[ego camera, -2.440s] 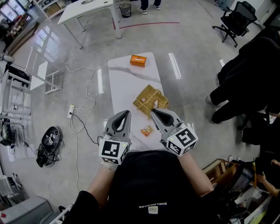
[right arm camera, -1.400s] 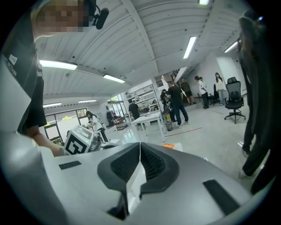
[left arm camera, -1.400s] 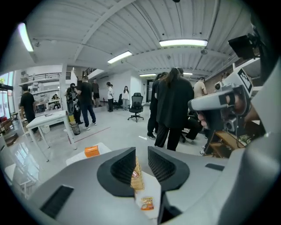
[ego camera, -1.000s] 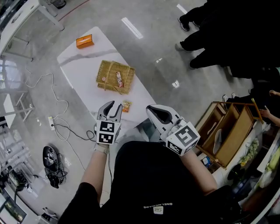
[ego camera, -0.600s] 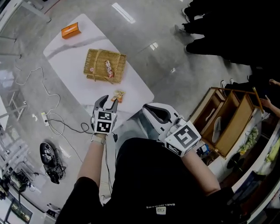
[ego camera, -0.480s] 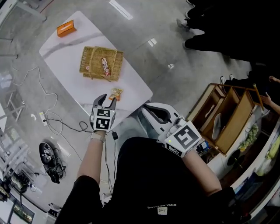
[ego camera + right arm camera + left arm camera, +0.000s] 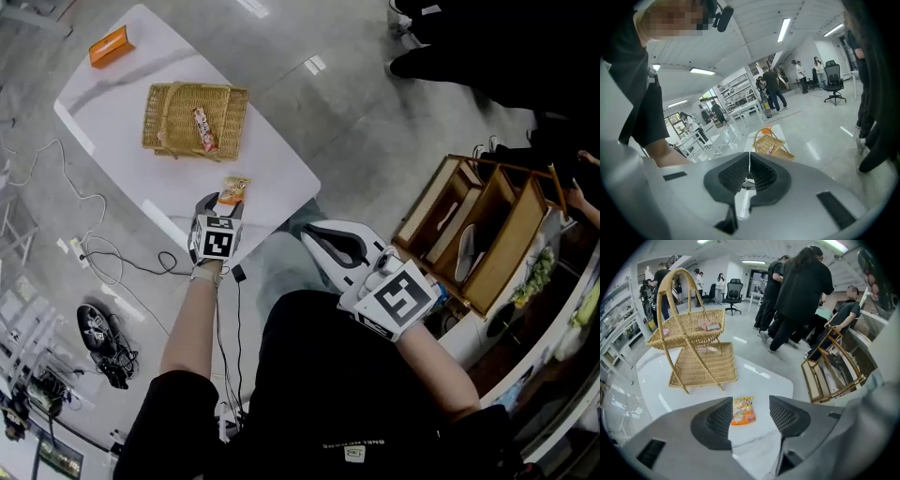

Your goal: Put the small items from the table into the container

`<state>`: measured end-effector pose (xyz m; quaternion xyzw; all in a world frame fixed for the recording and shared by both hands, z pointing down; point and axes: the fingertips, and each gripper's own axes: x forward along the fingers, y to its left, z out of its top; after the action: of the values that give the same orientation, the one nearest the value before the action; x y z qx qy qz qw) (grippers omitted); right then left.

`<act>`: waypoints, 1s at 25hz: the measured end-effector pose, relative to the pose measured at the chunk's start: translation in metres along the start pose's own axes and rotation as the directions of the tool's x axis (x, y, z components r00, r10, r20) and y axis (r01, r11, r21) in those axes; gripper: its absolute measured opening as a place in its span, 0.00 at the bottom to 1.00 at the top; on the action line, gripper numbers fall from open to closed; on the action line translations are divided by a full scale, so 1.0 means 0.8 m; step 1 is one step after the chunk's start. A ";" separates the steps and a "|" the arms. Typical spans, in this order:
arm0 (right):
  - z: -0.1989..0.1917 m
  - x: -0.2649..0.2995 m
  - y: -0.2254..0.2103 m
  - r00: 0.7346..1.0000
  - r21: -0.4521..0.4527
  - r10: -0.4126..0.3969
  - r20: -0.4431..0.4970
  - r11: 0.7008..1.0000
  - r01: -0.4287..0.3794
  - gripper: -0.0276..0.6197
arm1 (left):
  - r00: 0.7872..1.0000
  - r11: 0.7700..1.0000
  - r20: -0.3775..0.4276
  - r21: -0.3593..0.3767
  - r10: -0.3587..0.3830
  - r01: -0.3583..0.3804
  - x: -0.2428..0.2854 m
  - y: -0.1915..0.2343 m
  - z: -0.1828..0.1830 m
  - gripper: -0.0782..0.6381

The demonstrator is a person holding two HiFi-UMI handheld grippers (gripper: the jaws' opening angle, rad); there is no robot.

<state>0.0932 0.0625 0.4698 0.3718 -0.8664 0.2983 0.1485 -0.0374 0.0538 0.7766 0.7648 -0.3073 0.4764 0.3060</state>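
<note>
A small orange snack packet (image 7: 232,190) (image 7: 742,409) lies flat on the white table (image 7: 272,164), near its front edge. My left gripper (image 7: 223,201) (image 7: 751,415) points steeply down just above it. Its jaws are opening, with the packet on the table between them and the pads not touching it. Behind the packet stands a wicker basket (image 7: 178,127) (image 7: 701,363) with a hoop handle. A red wrapped snack (image 7: 203,129) is among the small items inside it. My right gripper (image 7: 326,240) (image 7: 749,169) hangs off the table to the right, shut and empty.
An orange box (image 7: 111,45) lies at the table's far end. A wooden rack (image 7: 473,234) stands on the floor to the right. Cables (image 7: 89,253) trail on the floor to the left. Several people (image 7: 797,291) stand beyond the table.
My left gripper has dropped down to the snack packet and its jaws have spread apart. The right gripper has sunk a little. The table has slid up and left in the head view.
</note>
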 end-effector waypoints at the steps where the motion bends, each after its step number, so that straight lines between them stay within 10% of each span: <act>1: -0.005 0.002 0.000 1.000 0.001 0.000 -0.006 1.000 0.000 0.06 | 1.000 1.000 -0.013 0.001 -0.002 0.002 0.009 0.001 -0.007 0.43; 25: -0.080 0.031 -0.016 0.997 0.091 -0.038 -0.063 0.995 0.043 0.06 | 0.972 1.000 -0.236 -0.029 -0.014 0.007 0.158 0.039 -0.116 0.52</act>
<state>0.0878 0.0817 0.5369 0.3864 -0.8391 0.3461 0.1638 -0.0660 0.0821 0.9312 0.7000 -0.2714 0.5579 0.3537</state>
